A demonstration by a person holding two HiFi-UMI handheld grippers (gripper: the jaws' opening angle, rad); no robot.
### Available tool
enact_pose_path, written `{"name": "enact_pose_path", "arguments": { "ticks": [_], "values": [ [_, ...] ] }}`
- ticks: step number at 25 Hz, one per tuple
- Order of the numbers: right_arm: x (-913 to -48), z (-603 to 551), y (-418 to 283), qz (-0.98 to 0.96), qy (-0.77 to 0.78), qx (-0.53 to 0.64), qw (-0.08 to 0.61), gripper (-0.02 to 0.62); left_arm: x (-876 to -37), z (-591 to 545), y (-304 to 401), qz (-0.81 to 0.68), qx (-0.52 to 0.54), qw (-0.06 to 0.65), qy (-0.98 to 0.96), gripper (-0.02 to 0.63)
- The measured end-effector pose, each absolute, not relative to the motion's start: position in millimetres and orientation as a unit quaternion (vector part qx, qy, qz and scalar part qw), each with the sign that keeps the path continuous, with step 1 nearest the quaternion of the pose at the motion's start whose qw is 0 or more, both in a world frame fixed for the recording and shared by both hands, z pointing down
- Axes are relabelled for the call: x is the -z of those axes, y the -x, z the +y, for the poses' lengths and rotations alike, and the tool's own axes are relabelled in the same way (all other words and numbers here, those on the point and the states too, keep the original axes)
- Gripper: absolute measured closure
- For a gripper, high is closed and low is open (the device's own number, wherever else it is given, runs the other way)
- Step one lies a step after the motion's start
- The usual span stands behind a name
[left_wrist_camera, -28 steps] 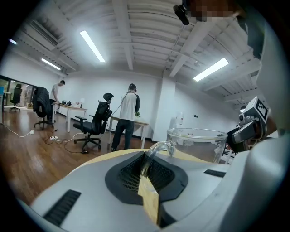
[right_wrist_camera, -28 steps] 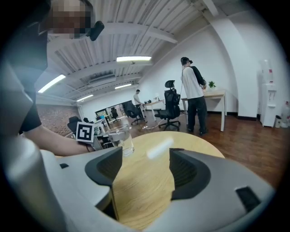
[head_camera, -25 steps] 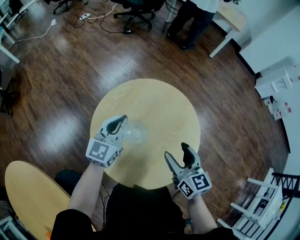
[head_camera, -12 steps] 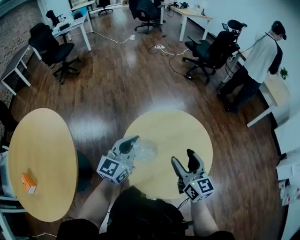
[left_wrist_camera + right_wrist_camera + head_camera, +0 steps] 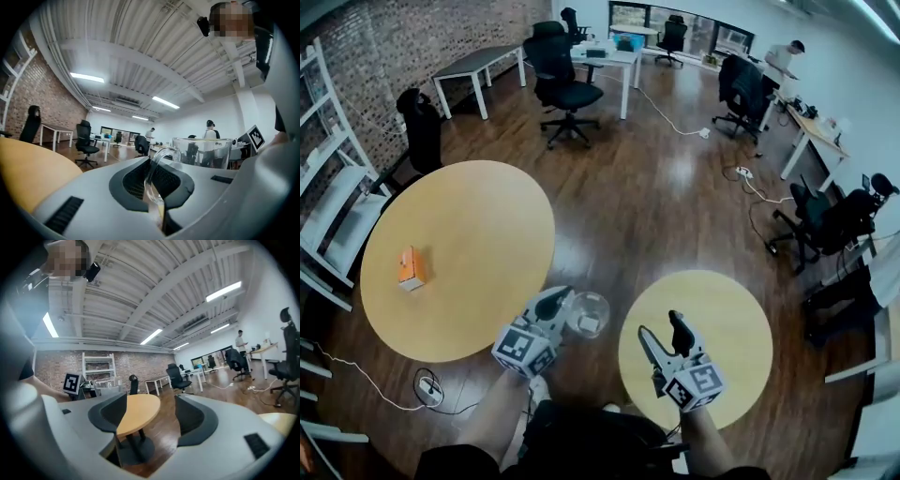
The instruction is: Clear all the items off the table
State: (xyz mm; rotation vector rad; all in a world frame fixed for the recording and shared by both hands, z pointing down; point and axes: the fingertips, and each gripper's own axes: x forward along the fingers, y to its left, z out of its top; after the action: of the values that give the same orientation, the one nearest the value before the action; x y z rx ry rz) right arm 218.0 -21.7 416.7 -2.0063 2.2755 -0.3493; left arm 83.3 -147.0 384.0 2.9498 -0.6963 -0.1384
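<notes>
The left gripper has its jaws pressed tight on the thin handle of a clear glass mug; in the left gripper view the handle curves up out of the pads and the mug stands upright just beyond them; the mug hangs in the air over the wooden floor, between the large round table and the small round table; an orange box lies on the large table; the right gripper hovers over the small table's near edge, its jaws spread with nothing between them.
</notes>
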Motion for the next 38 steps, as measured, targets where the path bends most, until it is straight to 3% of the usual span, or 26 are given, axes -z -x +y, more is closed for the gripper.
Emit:
{"name": "enact_pose_path", "arguments": {
  "ticks": [10,20,25,38],
  "values": [
    [-403.0,-171.5,-32.0,0.845,0.526,0.100,0.013,0.265,-389.5,-250.3,136.6,-0.376,0.081,0.036,-0.922,0.601],
    [-396.2,-267.5,112.9,0.883,0.460,0.086,-0.023,0.265,-404.2,-321.0,265.5,-0.448,0.086,0.039,-0.889,0.601],
    [-400.9,-295.6,135.4,0.895,0.435,0.096,-0.024,0.265,-418.0,-346.8,295.7,-0.481,0.087,0.051,-0.871,0.601],
    [-459.5,-406.9,98.3,0.901,0.397,0.162,-0.061,0.265,-480.0,-450.2,286.2,-0.555,0.072,0.098,-0.823,0.603]
  ]
}}
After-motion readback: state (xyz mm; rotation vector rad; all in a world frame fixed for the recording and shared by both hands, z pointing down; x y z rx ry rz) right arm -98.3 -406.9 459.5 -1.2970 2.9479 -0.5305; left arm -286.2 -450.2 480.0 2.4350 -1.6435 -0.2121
